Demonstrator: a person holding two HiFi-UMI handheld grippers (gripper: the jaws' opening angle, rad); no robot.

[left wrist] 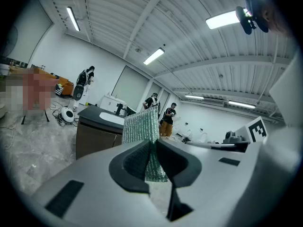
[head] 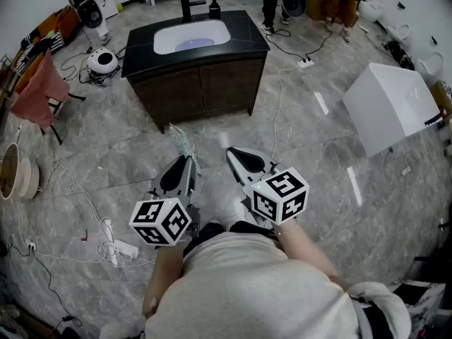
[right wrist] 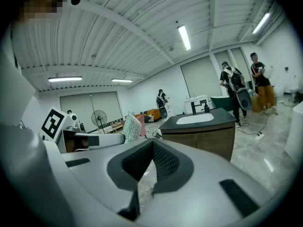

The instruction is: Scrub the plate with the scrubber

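Note:
A silvery mesh scrubber (head: 182, 141) (left wrist: 141, 129) sticks up from my left gripper (head: 185, 164) (left wrist: 152, 144), which is shut on its lower edge. My right gripper (head: 237, 155) (right wrist: 152, 148) is beside it, shut with nothing between its pads. In the right gripper view the scrubber (right wrist: 131, 126) shows to the left, above the left gripper's body. Both grippers hang over the floor, well short of a dark sink cabinet (head: 198, 76). Its white basin (head: 192, 35) holds a pale bluish round shape (head: 195, 44); I cannot tell whether that is the plate.
A black faucet (head: 189, 7) and a soap bottle (head: 214, 7) stand behind the basin. A white box (head: 392, 104) sits on the floor at the right. Cables and a power strip (head: 123, 248) lie at the left, near a red cloth (head: 39, 90). People stand at the back.

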